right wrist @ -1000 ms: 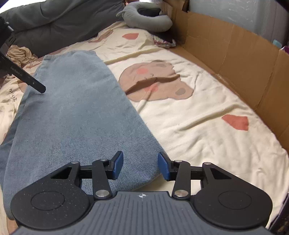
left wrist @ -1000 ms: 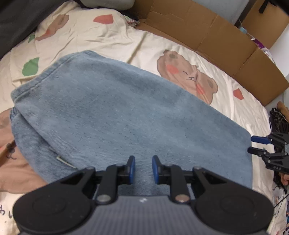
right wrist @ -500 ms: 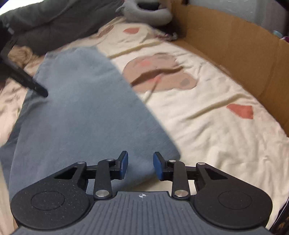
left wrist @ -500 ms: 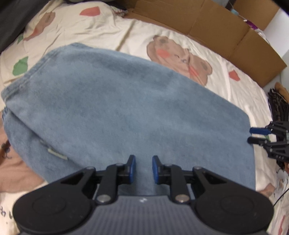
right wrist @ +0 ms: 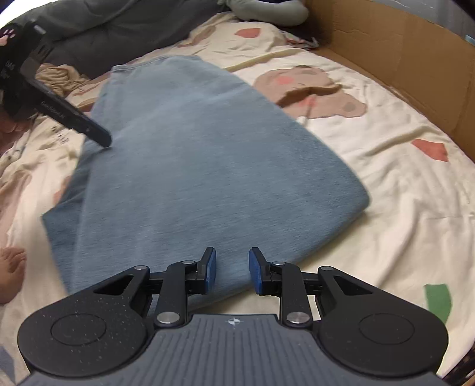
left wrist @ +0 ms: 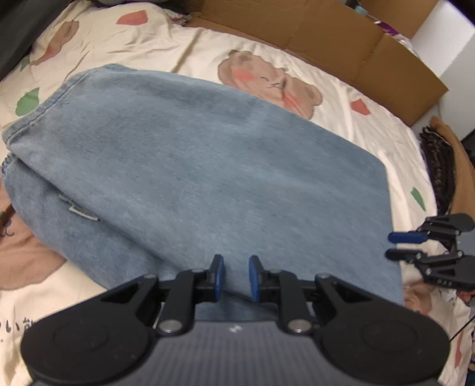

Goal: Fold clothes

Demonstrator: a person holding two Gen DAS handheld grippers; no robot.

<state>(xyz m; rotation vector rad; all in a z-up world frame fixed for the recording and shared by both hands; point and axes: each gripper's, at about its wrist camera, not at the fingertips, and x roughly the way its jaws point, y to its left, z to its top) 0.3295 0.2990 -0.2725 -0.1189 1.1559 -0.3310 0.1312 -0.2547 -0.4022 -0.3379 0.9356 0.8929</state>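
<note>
A pair of light blue jeans (left wrist: pixel 207 166) lies folded lengthwise on a cream bedsheet with bear prints (left wrist: pixel 267 80). My left gripper (left wrist: pixel 236 276) hovers over the jeans' near long edge, jaws partly open with nothing between them. My right gripper (right wrist: pixel 231 270) is at the jeans' hem end (right wrist: pixel 207 178), jaws partly open and empty. In the left wrist view the right gripper (left wrist: pixel 403 245) sits at the hem end on the right. In the right wrist view the left gripper (right wrist: pixel 101 139) touches the jeans' left edge.
A brown cardboard wall (right wrist: pixel 400 56) borders the bed's far side. A dark grey blanket (right wrist: pixel 98 32) and a grey pillow (right wrist: pixel 267 12) lie at the head. A tan garment (right wrist: pixel 59 74) lies by the jeans' waist. A bare foot (right wrist: pixel 10 273) shows at left.
The right gripper has swung left over the hem end and its jaws have narrowed. The left gripper has shifted slightly over the jeans. The jeans lie as before.
</note>
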